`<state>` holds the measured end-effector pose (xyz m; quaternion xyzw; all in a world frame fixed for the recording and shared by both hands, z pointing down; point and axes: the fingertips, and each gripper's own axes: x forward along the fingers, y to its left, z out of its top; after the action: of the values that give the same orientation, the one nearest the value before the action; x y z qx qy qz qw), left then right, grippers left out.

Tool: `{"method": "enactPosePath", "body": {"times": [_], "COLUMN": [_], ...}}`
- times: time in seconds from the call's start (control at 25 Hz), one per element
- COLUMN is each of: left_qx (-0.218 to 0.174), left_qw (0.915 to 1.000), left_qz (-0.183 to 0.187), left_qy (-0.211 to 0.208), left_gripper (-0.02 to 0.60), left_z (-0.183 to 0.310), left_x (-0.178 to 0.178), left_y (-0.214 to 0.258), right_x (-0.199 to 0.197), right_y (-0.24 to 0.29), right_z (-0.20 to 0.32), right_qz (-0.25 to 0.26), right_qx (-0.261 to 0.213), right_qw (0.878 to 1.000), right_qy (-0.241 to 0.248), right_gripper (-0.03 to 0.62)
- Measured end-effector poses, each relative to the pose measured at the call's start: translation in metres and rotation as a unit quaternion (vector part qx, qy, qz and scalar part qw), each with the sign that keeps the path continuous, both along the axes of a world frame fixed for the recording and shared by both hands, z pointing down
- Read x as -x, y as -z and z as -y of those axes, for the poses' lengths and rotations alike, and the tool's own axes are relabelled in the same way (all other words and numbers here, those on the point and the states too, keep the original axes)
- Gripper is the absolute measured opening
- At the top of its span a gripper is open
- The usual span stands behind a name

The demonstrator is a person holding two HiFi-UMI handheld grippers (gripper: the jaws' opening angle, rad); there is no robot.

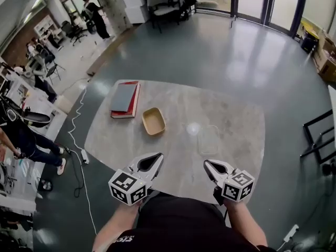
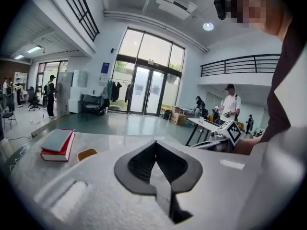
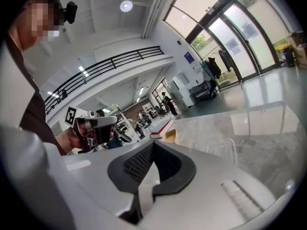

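Both grippers hover over the near edge of a pale marble table [image 1: 236, 125]. My left gripper [image 1: 159, 156] [image 2: 154, 143] is shut, its black jaws meeting at the tips with nothing between them. My right gripper [image 1: 206, 163] [image 3: 152, 143] is likewise shut and empty. Ahead of the left one lies a tan shallow tray [image 1: 153, 121] [image 2: 87, 154]. Beyond the tray sits a grey book on a red book [image 1: 124, 99] [image 2: 57, 144]. A clear empty container [image 1: 208, 139] [image 3: 223, 150] rests ahead of the right gripper.
A white cable [image 1: 79, 135] runs over the floor left of the table. People sit and stand at desks [image 1: 26, 119] on the far left. A black frame [image 1: 320, 135] stands to the right, with cardboard boxes [image 1: 325, 56] beyond it.
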<state>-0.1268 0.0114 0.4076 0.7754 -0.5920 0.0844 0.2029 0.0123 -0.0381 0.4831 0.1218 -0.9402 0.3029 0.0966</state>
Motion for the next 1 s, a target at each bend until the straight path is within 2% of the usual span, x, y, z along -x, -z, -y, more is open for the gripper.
{"method": "enactPosePath", "body": {"times": [0.24, 0.4, 0.52, 0.6, 0.92, 1.0], "left_qx": [0.027, 0.064, 0.088, 0.106, 0.179, 0.197], "left_qw": [0.9960, 0.9904, 0.9858, 0.9819, 0.9696, 0.9676], "left_qz": [-0.010, -0.022, -0.027, -0.030, -0.022, -0.015], "left_qy": [-0.084, -0.121, -0.141, -0.154, -0.165, -0.158], "left_gripper": [-0.002, 0.000, 0.007, 0.044, 0.093, 0.133], "left_z": [0.068, 0.098, 0.117, 0.127, 0.151, 0.155], "left_x": [-0.025, -0.035, -0.045, -0.052, -0.064, -0.064], "left_y": [-0.031, -0.065, -0.091, -0.112, -0.203, -0.225], "right_x": [-0.034, -0.044, -0.047, -0.048, -0.049, -0.048], "right_y": [-0.018, -0.027, -0.033, -0.038, -0.060, -0.066], "right_z": [0.017, 0.022, 0.022, 0.020, 0.002, -0.011], "right_qz": [-0.032, -0.024, -0.031, -0.044, -0.070, -0.072], "right_qx": [0.014, 0.046, 0.061, 0.067, 0.104, 0.119], "right_qw": [0.997, 0.990, 0.987, 0.986, 0.978, 0.975], "right_qy": [-0.073, -0.131, -0.146, -0.149, -0.169, -0.171], "right_gripper": [0.002, 0.002, 0.002, 0.002, 0.002, 0.002]}}
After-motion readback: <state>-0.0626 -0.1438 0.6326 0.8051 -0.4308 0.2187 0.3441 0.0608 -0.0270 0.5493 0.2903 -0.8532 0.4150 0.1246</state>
